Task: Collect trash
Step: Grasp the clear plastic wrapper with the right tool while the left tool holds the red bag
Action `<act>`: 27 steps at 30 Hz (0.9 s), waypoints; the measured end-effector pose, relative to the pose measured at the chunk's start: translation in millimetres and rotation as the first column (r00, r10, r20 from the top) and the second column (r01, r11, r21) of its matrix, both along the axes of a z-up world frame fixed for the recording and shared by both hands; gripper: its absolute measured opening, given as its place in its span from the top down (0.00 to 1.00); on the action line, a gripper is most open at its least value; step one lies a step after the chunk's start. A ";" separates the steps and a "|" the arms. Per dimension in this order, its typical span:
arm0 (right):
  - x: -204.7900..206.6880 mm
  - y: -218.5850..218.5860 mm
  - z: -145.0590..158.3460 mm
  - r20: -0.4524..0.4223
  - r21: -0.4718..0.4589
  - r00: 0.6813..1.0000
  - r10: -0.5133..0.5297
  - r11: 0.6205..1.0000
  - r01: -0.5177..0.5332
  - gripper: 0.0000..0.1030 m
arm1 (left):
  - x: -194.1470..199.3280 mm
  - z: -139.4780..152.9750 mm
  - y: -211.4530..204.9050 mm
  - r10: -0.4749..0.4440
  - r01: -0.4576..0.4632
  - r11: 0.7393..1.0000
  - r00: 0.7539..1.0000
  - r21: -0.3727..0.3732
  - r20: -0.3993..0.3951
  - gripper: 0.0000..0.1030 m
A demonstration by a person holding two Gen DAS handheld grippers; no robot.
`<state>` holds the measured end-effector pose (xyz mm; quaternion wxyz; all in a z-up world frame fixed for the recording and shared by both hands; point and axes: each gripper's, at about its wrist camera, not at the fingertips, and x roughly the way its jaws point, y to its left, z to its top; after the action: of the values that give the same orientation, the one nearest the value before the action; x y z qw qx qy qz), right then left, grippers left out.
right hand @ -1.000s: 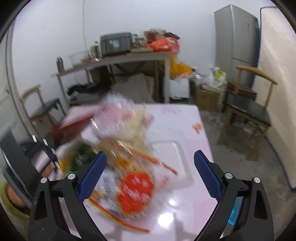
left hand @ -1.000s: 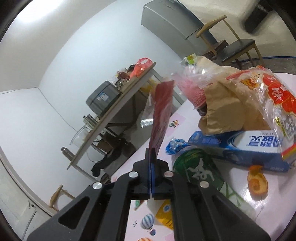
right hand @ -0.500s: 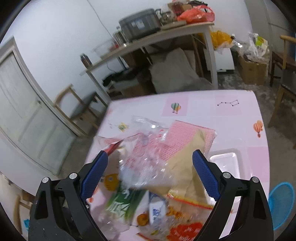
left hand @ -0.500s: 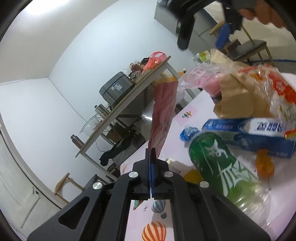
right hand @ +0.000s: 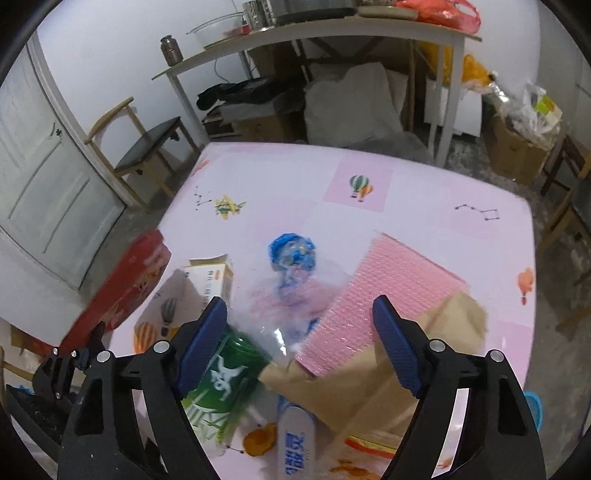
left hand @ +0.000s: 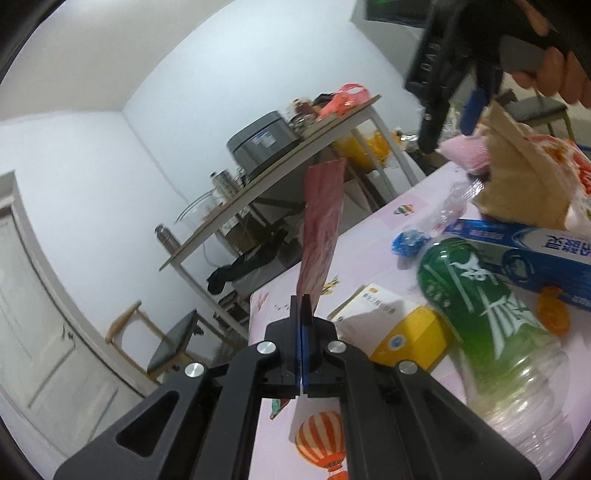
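White walls [left hand: 92, 155], a panelled door [right hand: 40, 177], wooden chair [right hand: 147, 147] and cluttered sideboard [right hand: 332, 33].

Tablecloth [right hand: 424, 192]: pink, balloon-printed. On it: green-labelled bottle [left hand: 476, 295]; blue-white box [left hand: 524, 251]; pink mesh sheet [right hand: 388, 295]; apparently orange peel [right hand: 258, 439].

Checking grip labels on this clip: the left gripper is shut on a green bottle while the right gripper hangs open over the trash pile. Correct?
Not quite. The left wrist view shows the left gripper shut on a red wrapper; the green bottle lies on the table. The rest holds: the right gripper is open.
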<state>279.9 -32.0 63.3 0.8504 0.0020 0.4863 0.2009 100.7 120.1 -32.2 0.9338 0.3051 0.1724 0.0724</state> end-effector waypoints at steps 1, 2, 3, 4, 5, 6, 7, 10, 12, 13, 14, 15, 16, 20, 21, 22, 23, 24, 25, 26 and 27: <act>2.3 2.1 -0.4 -0.011 0.007 1.000 0.004 1.000 -0.004 0.26 | -0.7 1.0 2.5 0.011 -0.011 1.000 1.000 -0.014 -0.001 1.00; 4.8 3.9 -1.6 -0.027 0.010 1.000 0.004 1.000 -0.003 0.26 | -0.6 2.1 5.7 0.020 -0.020 0.999 1.000 -0.027 -0.003 1.00; 6.7 5.6 -2.1 -0.039 0.012 0.999 -0.002 1.000 0.002 0.26 | -0.5 3.2 9.1 0.029 -0.029 0.998 1.000 -0.047 -0.007 1.00; 8.4 6.7 -2.2 -0.043 0.011 0.999 -0.007 1.000 0.007 0.26 | 0.2 4.0 11.6 0.032 -0.032 0.998 0.999 -0.060 -0.010 1.00; 9.1 8.5 -2.0 -0.040 0.006 0.999 -0.005 1.000 0.005 0.26 | -1.3 3.8 13.0 0.035 -0.036 0.997 0.999 -0.073 -0.011 1.00; 6.3 11.7 -0.1 -0.031 -0.003 1.000 0.005 1.000 -0.005 0.26 | -1.3 3.8 13.7 0.037 -0.038 0.996 0.999 -0.078 -0.012 1.00; 2.5 16.3 2.0 -0.013 -0.015 1.000 0.024 1.000 -0.024 0.26 | -2.1 3.4 12.8 0.037 -0.038 0.996 0.999 -0.083 -0.014 1.00; -12.4 32.3 7.5 0.070 -0.098 0.991 0.112 0.990 -0.105 0.26 | 2.4 4.7 14.2 0.033 -0.035 0.995 0.999 -0.095 -0.018 1.00; -28.2 45.3 8.8 0.135 -0.207 0.970 0.200 0.963 -0.170 0.26 | 3.4 4.9 15.0 0.029 -0.031 0.995 0.999 -0.100 -0.020 1.00; -33.7 50.4 8.1 0.157 -0.254 0.959 0.237 0.948 -0.193 0.26 | 5.5 5.6 15.6 0.028 -0.030 0.994 0.999 -0.102 -0.020 1.00; -44.5 59.7 5.4 0.185 -0.333 0.935 0.301 0.915 -0.229 0.26 | 5.2 5.2 15.2 0.027 -0.029 0.994 0.999 -0.103 -0.019 1.00; -49.6 65.0 2.5 0.196 -0.380 0.920 0.338 0.892 -0.247 0.27 | 6.3 5.6 16.1 0.027 -0.029 0.994 0.999 -0.104 -0.018 1.00; -57.6 73.7 -3.3 0.208 -0.456 0.896 0.393 0.849 -0.266 0.28 | 7.9 6.4 17.5 0.028 -0.029 0.994 0.999 -0.105 -0.018 1.00; -66.4 94.8 -29.6 0.181 -0.632 0.838 0.515 0.714 -0.302 0.36 | 10.3 7.0 20.0 0.033 -0.035 0.993 0.999 -0.113 -0.018 1.00; -64.7 96.2 -34.6 0.170 -0.656 0.833 0.527 0.691 -0.303 0.38 | 10.7 7.3 20.8 0.034 -0.036 0.993 0.999 -0.114 -0.018 1.00; -63.2 96.7 -39.0 0.160 -0.675 0.831 0.533 0.673 -0.302 0.44 | 10.5 7.7 21.2 0.035 -0.037 0.993 0.999 -0.114 -0.016 1.00; -58.8 97.3 -44.4 0.147 -0.694 0.832 0.535 0.655 -0.298 0.52 | 10.1 8.0 21.0 0.037 -0.038 0.993 0.999 -0.116 -0.015 1.00; -54.0 97.0 -48.9 0.137 -0.710 0.836 0.531 0.642 -0.291 0.56 | 11.2 9.2 21.9 0.037 -0.038 0.992 0.999 -0.117 -0.015 1.00; -48.8 95.7 -53.6 0.127 -0.726 0.842 0.525 0.627 -0.281 0.64 | 11.5 9.4 21.9 0.036 -0.038 0.992 0.999 -0.117 -0.014 1.00; -46.7 95.4 -56.4 0.123 -0.732 0.844 0.523 0.622 -0.278 0.70 | 11.5 9.6 21.9 0.036 -0.037 0.992 0.999 -0.117 -0.013 1.00; -43.0 93.2 -60.0 0.113 -0.737 0.847 0.519 0.615 -0.278 0.73 | 11.2 9.7 21.1 0.034 -0.035 0.993 0.999 -0.115 -0.012 1.00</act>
<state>236.9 61.2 3.3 0.7853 -0.4599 0.3700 0.1868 111.9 141.2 -22.5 0.9476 0.2479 0.1863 0.0770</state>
